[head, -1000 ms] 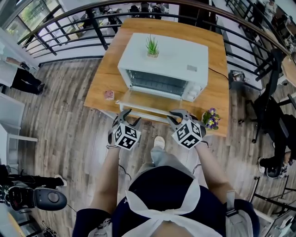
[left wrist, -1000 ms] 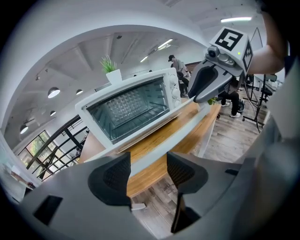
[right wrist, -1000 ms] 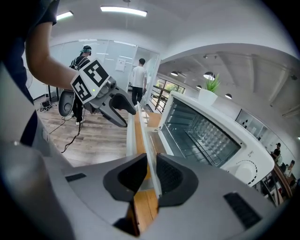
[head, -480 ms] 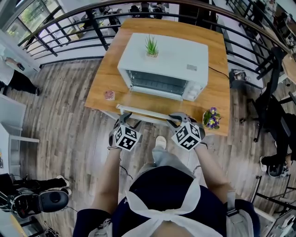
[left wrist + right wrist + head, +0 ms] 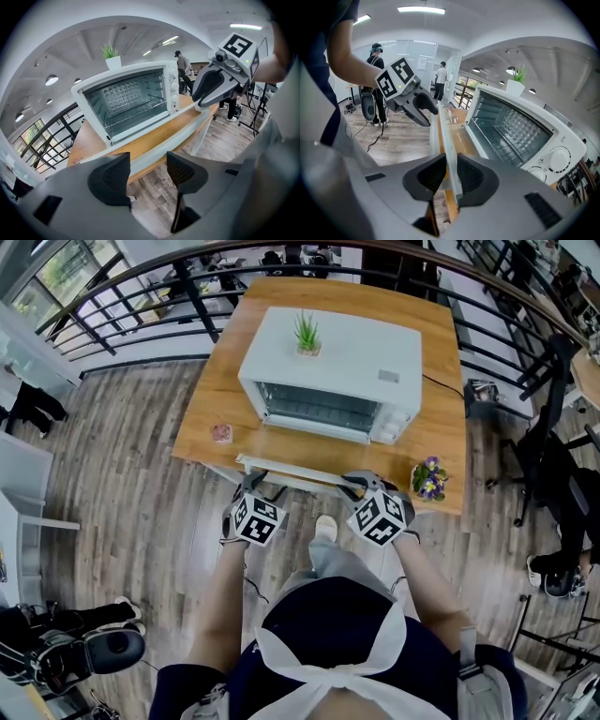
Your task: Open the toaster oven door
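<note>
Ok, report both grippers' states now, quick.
Left gripper: jaws open, gripping nothing.
Right gripper: jaws closed on the oven door edge.

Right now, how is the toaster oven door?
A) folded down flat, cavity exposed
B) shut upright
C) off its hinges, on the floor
A: the door lies flat in front of the toaster oven, and the wire rack inside is showing.

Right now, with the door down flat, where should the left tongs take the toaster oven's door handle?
Near its left end, coming in from the front of the table. The handle is a thin straight bar along the outer edge of the lowered door, with free space beneath, so the open left tongs could probably straddle it. The right tongs grip its right end.
</note>
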